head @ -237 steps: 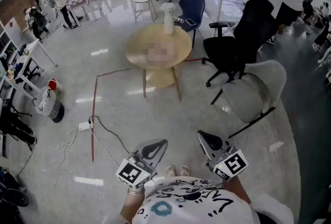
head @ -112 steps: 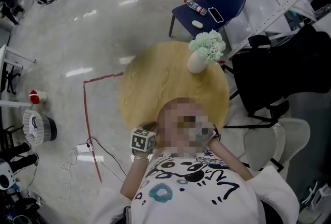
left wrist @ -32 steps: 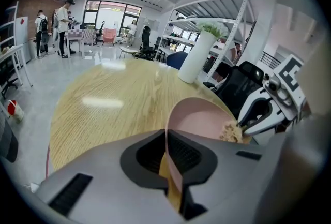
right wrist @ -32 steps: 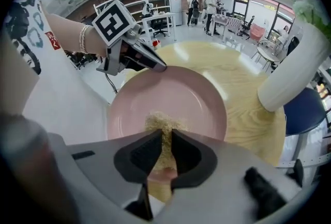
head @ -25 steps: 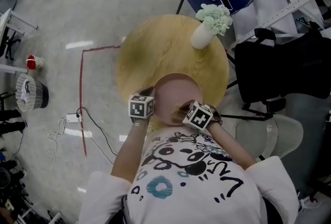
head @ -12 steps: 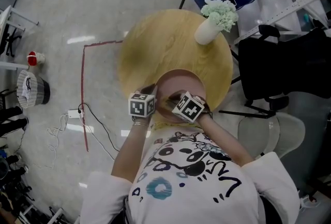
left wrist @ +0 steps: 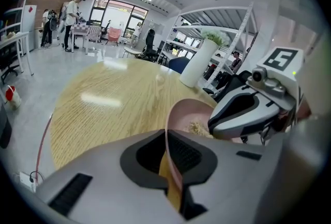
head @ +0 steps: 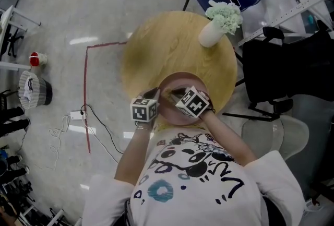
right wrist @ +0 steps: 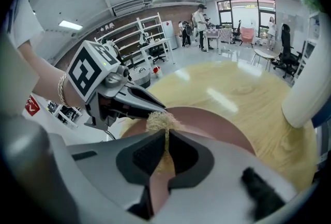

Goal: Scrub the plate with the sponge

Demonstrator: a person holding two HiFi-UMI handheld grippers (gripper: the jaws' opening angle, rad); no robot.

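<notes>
At the 6 o'clock edge of the round table (head: 156,42), the pink plate (head: 182,80) was clamped by its 9 o'clock rim in the left gripper (left wrist: 168,166). The right gripper (right wrist: 165,145) had just slid from 5 o'clock toward the plate's middle, its jaws closing tight on the tan sponge (right wrist: 162,121). Scrubbing looked under way.

white vase (head: 210,38) (flowers (head: 225,15) inside) on round table (head: 156,52)

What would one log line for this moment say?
left gripper: shut on plate rim | right gripper: just closed tighter on sponge, inside plate
</notes>
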